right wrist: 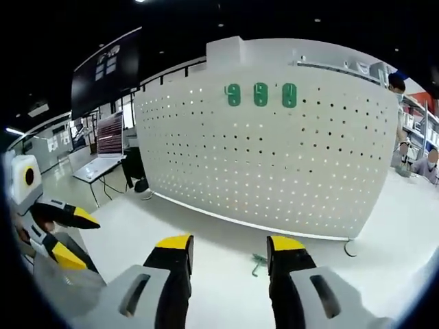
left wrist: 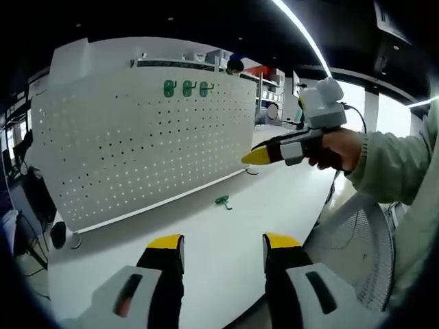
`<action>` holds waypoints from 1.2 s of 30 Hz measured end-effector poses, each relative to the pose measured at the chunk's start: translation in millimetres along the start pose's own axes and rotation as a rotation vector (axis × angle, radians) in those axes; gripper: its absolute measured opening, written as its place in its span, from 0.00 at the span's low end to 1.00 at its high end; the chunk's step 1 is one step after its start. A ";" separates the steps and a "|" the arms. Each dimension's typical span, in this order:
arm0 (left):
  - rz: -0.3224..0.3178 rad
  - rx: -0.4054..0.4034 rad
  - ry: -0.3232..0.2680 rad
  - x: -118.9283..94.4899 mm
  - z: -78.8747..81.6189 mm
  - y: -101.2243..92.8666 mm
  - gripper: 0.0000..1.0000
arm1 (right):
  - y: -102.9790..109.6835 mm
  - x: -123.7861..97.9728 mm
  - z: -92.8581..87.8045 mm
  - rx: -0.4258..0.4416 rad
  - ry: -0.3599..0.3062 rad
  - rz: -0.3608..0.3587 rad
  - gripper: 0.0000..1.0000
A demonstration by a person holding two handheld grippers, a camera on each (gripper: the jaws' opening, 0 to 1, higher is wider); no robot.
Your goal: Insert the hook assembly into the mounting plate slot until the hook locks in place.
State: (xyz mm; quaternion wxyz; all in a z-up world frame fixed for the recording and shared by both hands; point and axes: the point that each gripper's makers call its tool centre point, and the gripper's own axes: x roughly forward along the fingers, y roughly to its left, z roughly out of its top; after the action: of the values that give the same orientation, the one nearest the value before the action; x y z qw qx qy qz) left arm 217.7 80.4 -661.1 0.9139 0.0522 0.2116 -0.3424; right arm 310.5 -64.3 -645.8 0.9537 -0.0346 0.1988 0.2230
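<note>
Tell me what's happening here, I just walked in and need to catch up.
A person holds a two-jaw gripper in each hand above a white table. Both the left gripper and the right gripper have open, empty jaws. A small green hook lies loose on the table before the upright white perforated pegboard, where three green hooks hang near its top edge. Nothing is grasped yet.

lab/workshop hall | white pegboard on worktable | shelving | laptop desk
</note>
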 end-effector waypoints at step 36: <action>-0.033 0.074 0.007 14.4 21.6 -7.9 0.48 | 28.3 -51.5 -43.5 0.040 0.058 0.085 0.50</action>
State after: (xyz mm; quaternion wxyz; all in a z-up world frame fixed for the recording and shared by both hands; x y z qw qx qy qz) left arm 229.9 60.5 -647.2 0.9049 0.0836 0.2028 -0.3647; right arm 239.9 -66.8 -664.8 0.9377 -0.0136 0.2323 0.2582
